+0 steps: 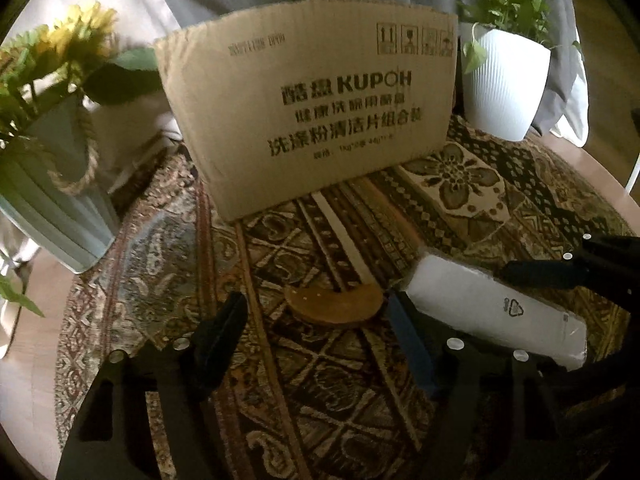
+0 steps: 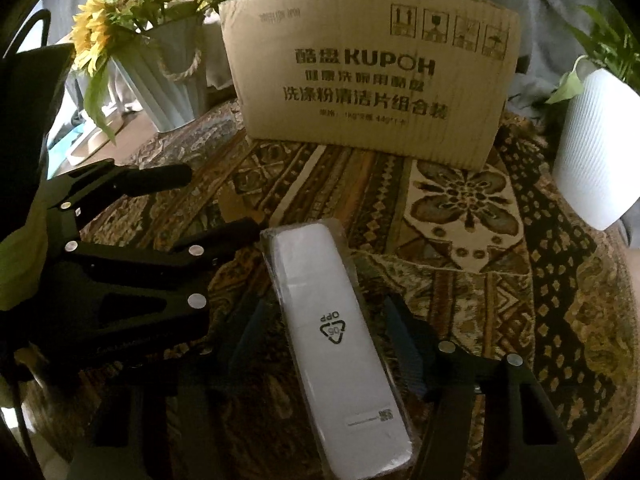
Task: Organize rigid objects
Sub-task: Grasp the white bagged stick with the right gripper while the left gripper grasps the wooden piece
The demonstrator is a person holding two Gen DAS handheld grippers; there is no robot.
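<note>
R tool (image 2: 324,312) astride white pkg (image 2: 332,320)

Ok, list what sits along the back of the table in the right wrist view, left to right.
Sunflower pot → cardboard box → white pot.

A patterned cloth (image 1: 320,380) covers the table. At its far middle stands a cardboard box (image 1: 308,108). Left of the box sits a flower bucket (image 1: 56,200); right of it a potted plant (image 1: 504,84). Nearer than the box, a round disc (image 1: 334,306) lies flat on the cloth, with a long wrapped packet (image 2: 340,340) just to its right, perhaps touching it. The packet's far end points toward the box, well apart from it.
</note>
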